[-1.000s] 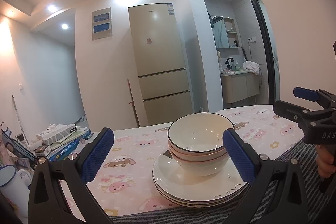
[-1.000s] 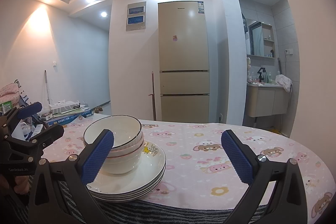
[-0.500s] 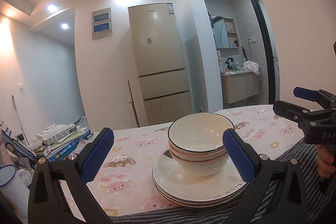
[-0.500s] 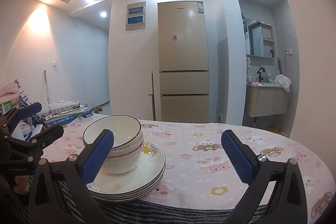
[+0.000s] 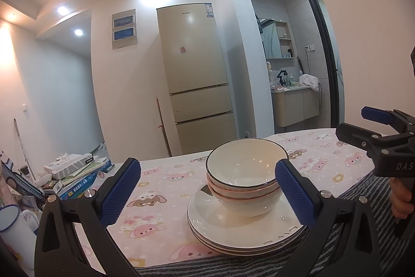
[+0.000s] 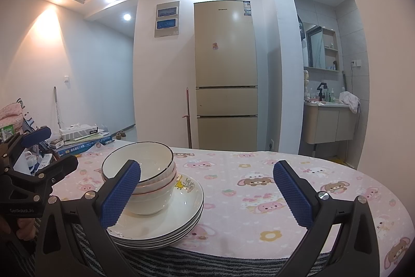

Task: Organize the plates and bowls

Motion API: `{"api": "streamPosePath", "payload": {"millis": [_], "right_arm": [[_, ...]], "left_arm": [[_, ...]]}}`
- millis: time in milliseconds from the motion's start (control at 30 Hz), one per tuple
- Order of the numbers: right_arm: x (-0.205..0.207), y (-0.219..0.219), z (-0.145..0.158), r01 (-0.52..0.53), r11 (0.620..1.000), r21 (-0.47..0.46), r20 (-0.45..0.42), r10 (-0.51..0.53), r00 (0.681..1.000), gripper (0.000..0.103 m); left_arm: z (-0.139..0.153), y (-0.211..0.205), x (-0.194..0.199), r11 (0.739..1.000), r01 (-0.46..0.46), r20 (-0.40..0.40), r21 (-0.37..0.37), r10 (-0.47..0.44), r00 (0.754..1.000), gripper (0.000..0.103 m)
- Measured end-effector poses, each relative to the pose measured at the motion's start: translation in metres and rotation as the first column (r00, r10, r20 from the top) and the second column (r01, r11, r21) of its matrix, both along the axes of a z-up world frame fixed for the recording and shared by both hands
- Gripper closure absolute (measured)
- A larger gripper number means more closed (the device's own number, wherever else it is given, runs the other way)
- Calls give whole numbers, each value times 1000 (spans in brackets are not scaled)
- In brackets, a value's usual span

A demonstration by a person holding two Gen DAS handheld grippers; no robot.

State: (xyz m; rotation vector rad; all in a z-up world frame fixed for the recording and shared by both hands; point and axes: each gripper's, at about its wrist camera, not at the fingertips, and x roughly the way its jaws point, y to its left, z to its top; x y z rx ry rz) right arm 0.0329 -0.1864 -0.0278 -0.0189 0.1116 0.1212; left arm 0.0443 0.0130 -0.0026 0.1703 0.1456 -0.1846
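A stack of white bowls [image 5: 243, 181] sits nested on a stack of white plates [image 5: 233, 232] near the table's front edge, on a pink cartoon tablecloth [image 5: 166, 188]. The same bowls [image 6: 145, 173] and plates [image 6: 176, 220] show at the left in the right wrist view. My left gripper [image 5: 207, 194] is open and empty, held in front of the stack without touching it. My right gripper [image 6: 207, 194] is open and empty, to the right of the stack. Each gripper shows in the other's view, the right one [image 5: 373, 131] and the left one [image 6: 39, 155].
A pile of books and boxes [image 5: 77, 173] and a white enamel mug [image 5: 13, 225] stand at the table's left. A grey striped cloth [image 6: 207, 261] hangs over the front edge. A beige fridge [image 6: 225, 74] and a washbasin alcove [image 6: 329, 121] lie beyond the table.
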Motion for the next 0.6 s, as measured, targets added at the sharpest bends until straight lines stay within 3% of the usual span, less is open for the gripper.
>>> {"api": "streamPosePath", "payload": {"millis": [600], "right_arm": [[-1,-1,0,1,1000,0,-1,-1,1000,0]], "left_arm": [[0,0,0,1000,0,0,1,0,1000,0]]}}
